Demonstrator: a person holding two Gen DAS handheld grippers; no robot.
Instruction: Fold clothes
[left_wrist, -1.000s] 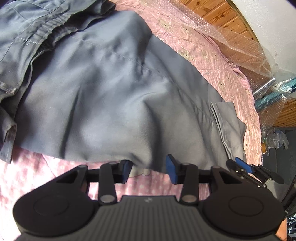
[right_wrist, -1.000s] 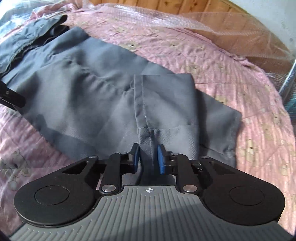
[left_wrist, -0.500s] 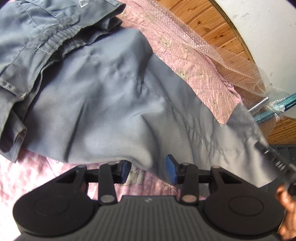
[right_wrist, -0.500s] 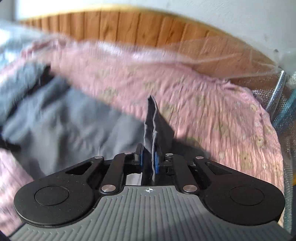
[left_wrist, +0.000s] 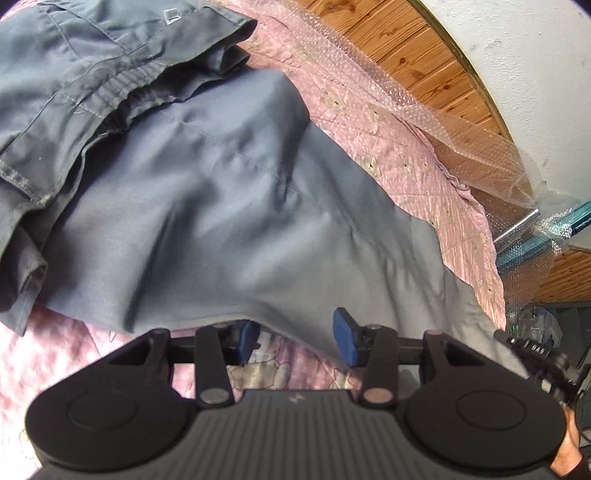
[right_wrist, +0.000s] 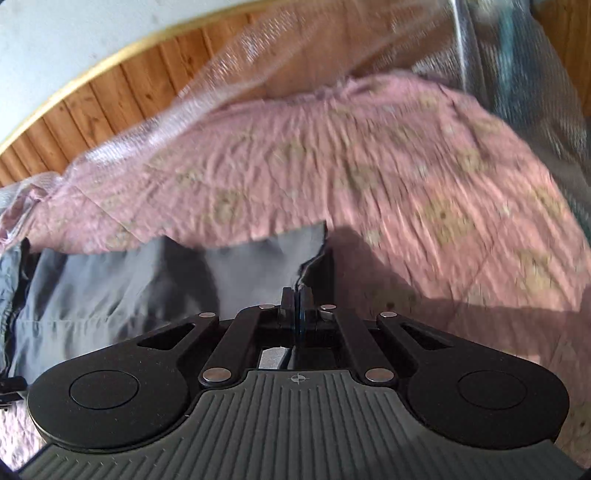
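Right gripper (right_wrist: 296, 295) clamped tight on the corner hem of the grey garment (right_wrist: 147, 291), jaws having just been closing onto that cloth, pads pressed together with the fabric edge pinched and standing up between them. Left gripper (left_wrist: 297, 338) parted to a middling gap, blue pads (left_wrist: 345, 341) apart, the near hem of the grey garment (left_wrist: 221, 229) draped over and between them; whether either pad actually presses the cloth cannot be told. In the left wrist view, right gripper (left_wrist: 535, 356) visible at about 4 o'clock, holding the cloth's far corner lifted off the bed. Garment spread on the pink quilt (left_wrist: 388, 122), long axis running from 10 o'clock, where a bunched darker grey garment (left_wrist: 92, 74) with a gathered waistband overlaps it, down toward 4 o'clock at the raised corner. Bare quilt (right_wrist: 406, 184) open from 12 to 3 o'clock in the right wrist view, blurred. Bubble wrap (left_wrist: 461, 125) along the quilt's far edge against wooden panelling (left_wrist: 417, 55), closing off that side. Quilt's right edge dropping away near a metal rail (left_wrist: 517, 225).
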